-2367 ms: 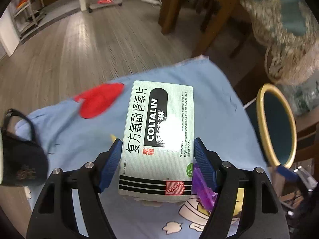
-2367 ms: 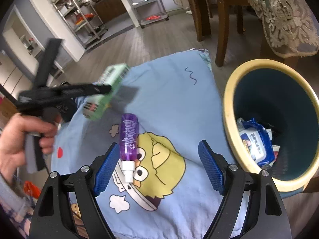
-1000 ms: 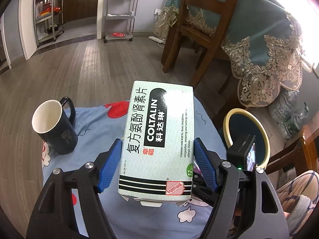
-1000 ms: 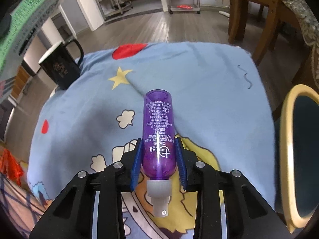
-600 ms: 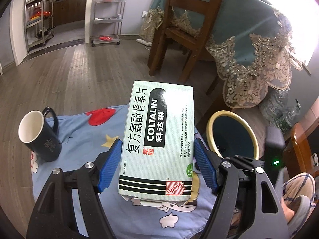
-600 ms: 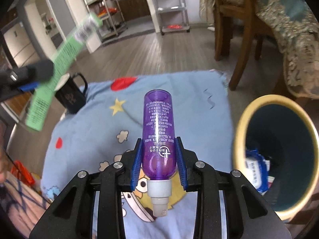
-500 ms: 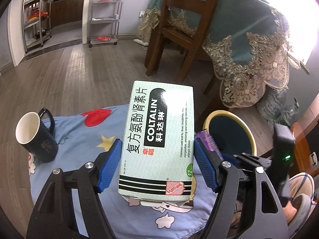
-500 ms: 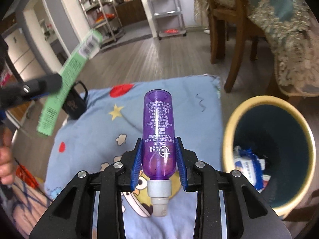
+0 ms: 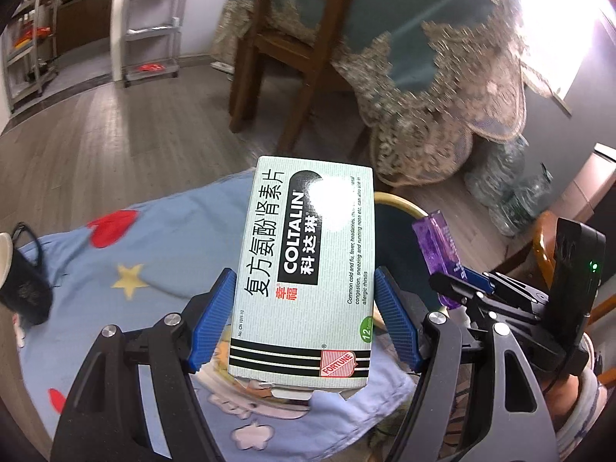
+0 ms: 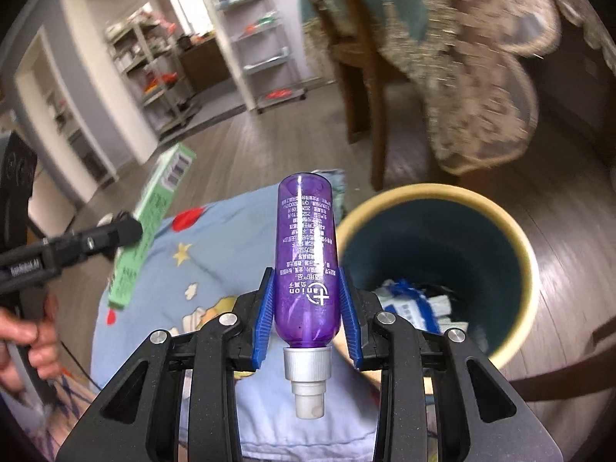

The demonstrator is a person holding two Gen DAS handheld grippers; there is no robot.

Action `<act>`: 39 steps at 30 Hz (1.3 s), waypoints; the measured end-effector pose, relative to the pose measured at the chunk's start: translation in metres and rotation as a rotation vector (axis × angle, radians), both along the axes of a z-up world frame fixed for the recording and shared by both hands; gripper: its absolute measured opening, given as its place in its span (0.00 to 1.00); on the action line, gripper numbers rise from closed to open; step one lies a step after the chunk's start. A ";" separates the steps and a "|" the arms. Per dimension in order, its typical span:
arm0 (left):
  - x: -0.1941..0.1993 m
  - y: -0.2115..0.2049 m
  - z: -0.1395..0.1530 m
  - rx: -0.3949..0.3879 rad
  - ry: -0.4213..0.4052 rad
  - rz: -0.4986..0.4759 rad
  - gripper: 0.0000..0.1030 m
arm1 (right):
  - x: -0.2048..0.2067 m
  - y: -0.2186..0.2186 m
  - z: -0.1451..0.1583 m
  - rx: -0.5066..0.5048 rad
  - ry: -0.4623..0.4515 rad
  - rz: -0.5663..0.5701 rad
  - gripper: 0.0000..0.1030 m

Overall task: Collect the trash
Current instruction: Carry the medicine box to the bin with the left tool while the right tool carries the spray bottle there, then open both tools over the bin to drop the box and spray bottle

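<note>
Blue cartoon cloth [image 10: 215, 231] has dropped lower-left; your right gripper [image 10: 307, 315] clamping the purple bottle [image 10: 306, 265] now nears the bin [image 10: 435, 200], left gripper [image 9: 304, 319] clutching the medicine box [image 9: 308, 269].

Two close wrist views angled downward, sharing blue cloth [image 9: 161, 238] and bin [image 10: 512, 231]
</note>
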State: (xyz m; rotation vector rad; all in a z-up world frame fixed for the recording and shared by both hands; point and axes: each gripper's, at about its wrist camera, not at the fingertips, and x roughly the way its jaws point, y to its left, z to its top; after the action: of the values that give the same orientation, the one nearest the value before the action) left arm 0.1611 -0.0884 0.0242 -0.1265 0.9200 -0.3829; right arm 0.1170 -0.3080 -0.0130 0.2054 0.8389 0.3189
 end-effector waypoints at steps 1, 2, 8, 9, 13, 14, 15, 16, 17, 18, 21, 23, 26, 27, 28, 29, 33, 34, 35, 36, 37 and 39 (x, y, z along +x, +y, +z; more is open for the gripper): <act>0.002 -0.009 -0.003 0.000 0.009 -0.011 0.69 | 0.000 -0.009 -0.001 0.012 0.000 -0.025 0.33; 0.005 -0.018 -0.006 0.001 0.018 -0.022 0.69 | -0.002 -0.015 -0.001 0.022 0.000 -0.044 0.33; 0.017 -0.065 -0.024 0.020 0.063 -0.086 0.69 | -0.001 -0.060 -0.002 0.092 -0.003 -0.171 0.33; 0.018 -0.072 -0.027 0.024 0.068 -0.096 0.69 | -0.001 -0.066 -0.003 0.105 -0.002 -0.187 0.33; 0.026 -0.100 -0.038 0.030 0.096 -0.134 0.69 | 0.001 -0.082 -0.006 0.149 0.007 -0.249 0.33; 0.029 -0.107 -0.042 0.027 0.107 -0.142 0.69 | 0.001 -0.085 -0.007 0.158 0.008 -0.260 0.33; 0.032 -0.113 -0.045 0.027 0.116 -0.149 0.69 | 0.001 -0.088 -0.007 0.163 0.006 -0.276 0.33; 0.034 -0.118 -0.048 0.031 0.124 -0.155 0.69 | 0.001 -0.089 -0.007 0.161 0.004 -0.288 0.33; 0.038 -0.126 -0.053 0.039 0.134 -0.164 0.69 | 0.001 -0.092 -0.008 0.160 0.001 -0.302 0.33; 0.040 -0.131 -0.056 0.039 0.141 -0.169 0.69 | 0.000 -0.095 -0.008 0.164 0.000 -0.316 0.33; 0.050 -0.147 -0.069 0.033 0.177 -0.187 0.69 | -0.001 -0.106 -0.010 0.197 0.002 -0.356 0.33; 0.055 -0.156 -0.078 0.037 0.199 -0.198 0.69 | -0.002 -0.111 -0.012 0.206 0.002 -0.373 0.33; 0.061 -0.170 -0.094 0.040 0.233 -0.213 0.69 | -0.002 -0.117 -0.015 0.216 0.011 -0.392 0.33; 0.063 -0.174 -0.098 0.044 0.241 -0.217 0.69 | -0.001 -0.118 -0.017 0.219 0.016 -0.397 0.33; 0.065 -0.177 -0.101 0.048 0.247 -0.219 0.69 | 0.000 -0.119 -0.018 0.223 0.021 -0.402 0.33; 0.067 -0.180 -0.107 0.052 0.256 -0.219 0.69 | 0.000 -0.119 -0.019 0.224 0.023 -0.405 0.33; 0.075 -0.181 -0.122 0.052 0.291 -0.198 0.70 | 0.001 -0.121 -0.021 0.230 0.026 -0.419 0.33; 0.077 -0.180 -0.124 0.052 0.297 -0.190 0.70 | 0.001 -0.122 -0.022 0.235 0.028 -0.422 0.33; 0.078 -0.178 -0.126 0.053 0.305 -0.181 0.70 | 0.003 -0.122 -0.023 0.240 0.032 -0.422 0.33; 0.079 -0.176 -0.126 0.048 0.308 -0.176 0.71 | 0.004 -0.122 -0.024 0.241 0.035 -0.423 0.33; 0.080 -0.173 -0.125 0.044 0.306 -0.165 0.79 | 0.004 -0.122 -0.025 0.240 0.038 -0.422 0.33; 0.081 -0.169 -0.125 0.048 0.294 -0.145 0.84 | 0.005 -0.121 -0.026 0.239 0.042 -0.420 0.33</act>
State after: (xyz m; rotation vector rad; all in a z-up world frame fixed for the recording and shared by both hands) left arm 0.2420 -0.2578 -0.1004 -0.0727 1.2319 -0.4843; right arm 0.1218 -0.4287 -0.0395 0.6034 0.7766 0.0187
